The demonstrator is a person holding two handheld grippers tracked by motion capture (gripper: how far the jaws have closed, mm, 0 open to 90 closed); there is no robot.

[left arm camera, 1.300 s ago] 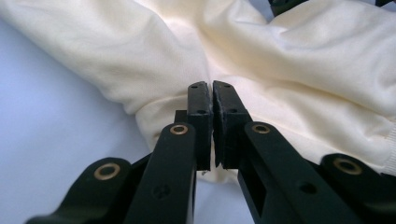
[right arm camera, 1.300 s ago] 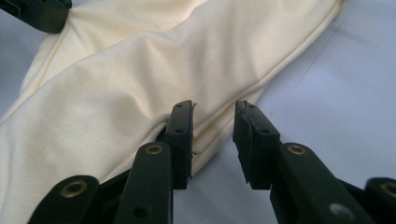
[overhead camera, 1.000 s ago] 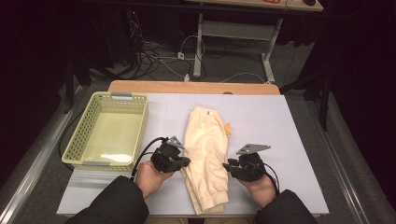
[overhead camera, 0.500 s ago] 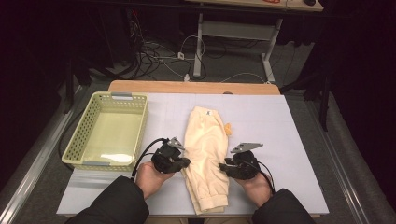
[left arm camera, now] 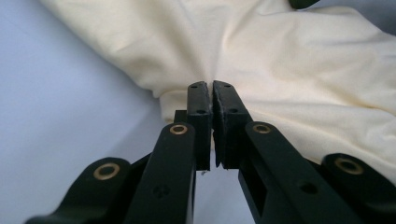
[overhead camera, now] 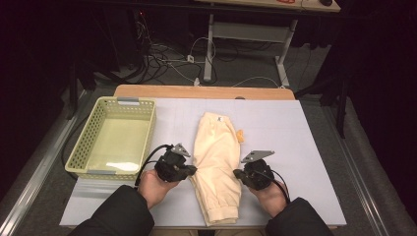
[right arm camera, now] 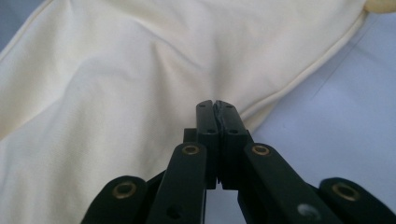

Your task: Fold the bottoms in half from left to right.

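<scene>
A cream garment [overhead camera: 216,147] lies folded lengthwise on the pale table [overhead camera: 295,128], with a cuffed end toward me. My left gripper [overhead camera: 193,169] is at its left edge. In the left gripper view the jaws [left arm camera: 212,86] are shut, pinching the cloth [left arm camera: 289,60] beside a cuff, and creases run to the tips. My right gripper [overhead camera: 237,173] is at the garment's right edge. Its jaws have just been closing, and in the right gripper view they [right arm camera: 217,103] are shut on the hem of the fabric [right arm camera: 140,70].
A yellow-green plastic basket [overhead camera: 81,147] stands at the table's left. A small orange tag [overhead camera: 240,135] pokes out at the garment's right side. Bare table extends to the right. Beyond the far edge are cables and a desk frame [overhead camera: 211,49] on the floor.
The right gripper has edged left to the garment's right edge and its jaws have closed on the cloth. The left gripper and the garment have stayed put.
</scene>
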